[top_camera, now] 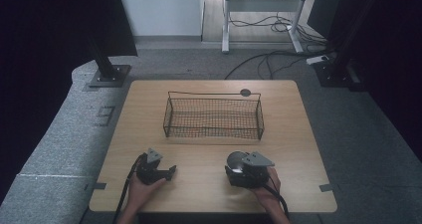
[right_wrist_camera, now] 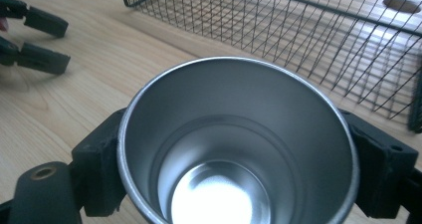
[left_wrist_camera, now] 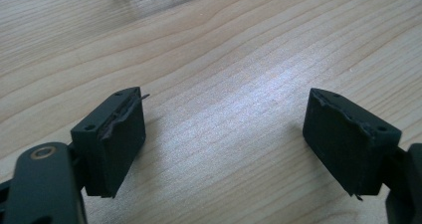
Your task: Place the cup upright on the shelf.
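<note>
So the job in hand looks like getting the steel cup into the wire basket, and my take on doing it well: keep the cup level, lift it high enough to clear the basket's near rim, then carry it toward the upper middle of the high view and lower it before letting go. The mesh floor probably won't seat a round base as nicely as wood does, so I'd set it down gently rather than drop it. The cup is smooth metal, so I'd guess it could slip if the squeeze eases mid-lift.

Right tongs: clamped on the cup, one jaw pressed against each side of the wall just under the rim. In the high view the cup sits lower centre-right, in front of the basket and apart from it. The cup looks empty inside.

Left tongs: jaws spread wide, nothing between them but bare counter. In the high view they rest lower left, well away from the cup.
</note>
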`<state>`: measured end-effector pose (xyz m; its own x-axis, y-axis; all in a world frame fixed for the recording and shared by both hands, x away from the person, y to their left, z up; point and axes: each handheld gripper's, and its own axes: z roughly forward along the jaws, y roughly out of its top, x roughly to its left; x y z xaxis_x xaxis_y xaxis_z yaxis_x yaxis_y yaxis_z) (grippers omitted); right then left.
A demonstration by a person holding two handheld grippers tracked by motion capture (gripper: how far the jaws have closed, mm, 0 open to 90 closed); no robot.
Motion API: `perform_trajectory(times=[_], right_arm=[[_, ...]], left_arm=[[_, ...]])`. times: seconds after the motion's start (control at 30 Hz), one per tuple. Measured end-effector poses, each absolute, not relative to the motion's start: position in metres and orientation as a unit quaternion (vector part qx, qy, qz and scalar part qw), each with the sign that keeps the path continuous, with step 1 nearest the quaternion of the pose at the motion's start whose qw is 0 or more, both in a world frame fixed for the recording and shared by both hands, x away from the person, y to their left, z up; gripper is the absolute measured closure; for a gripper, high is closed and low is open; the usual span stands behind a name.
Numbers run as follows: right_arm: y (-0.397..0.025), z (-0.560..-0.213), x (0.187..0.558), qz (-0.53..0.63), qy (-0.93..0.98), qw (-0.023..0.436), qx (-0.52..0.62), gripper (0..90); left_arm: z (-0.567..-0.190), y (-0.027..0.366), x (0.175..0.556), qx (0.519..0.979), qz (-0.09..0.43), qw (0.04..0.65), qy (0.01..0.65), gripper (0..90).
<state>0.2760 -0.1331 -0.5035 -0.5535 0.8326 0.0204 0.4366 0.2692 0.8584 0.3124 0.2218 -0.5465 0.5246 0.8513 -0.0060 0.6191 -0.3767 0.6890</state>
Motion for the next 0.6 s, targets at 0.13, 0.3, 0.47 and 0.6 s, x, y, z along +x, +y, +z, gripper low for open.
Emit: perform_trajectory(times=[0.13,0.3,0.47,0.6], right_arm=[[-0.136,-0.501,0.275,0.441,0.761,0.228,0.417,13.6],[-0.141,-0.495,0.274,0.450,0.753,0.233,0.420,13.5],[-0.144,-0.490,0.273,0.456,0.748,0.236,0.420,13.6],[-0.145,-0.487,0.271,0.460,0.748,0.236,0.416,13.6]], left_arm=[[-0.547,0.222,0.312,0.810,0.179,0.325,0.454,17.0],[-0.547,0.222,0.312,0.810,0.178,0.325,0.454,17.0],[-0.547,0.222,0.312,0.810,0.179,0.325,0.454,17.0],[-0.547,0.222,0.312,0.810,0.179,0.325,0.454,17.0]])
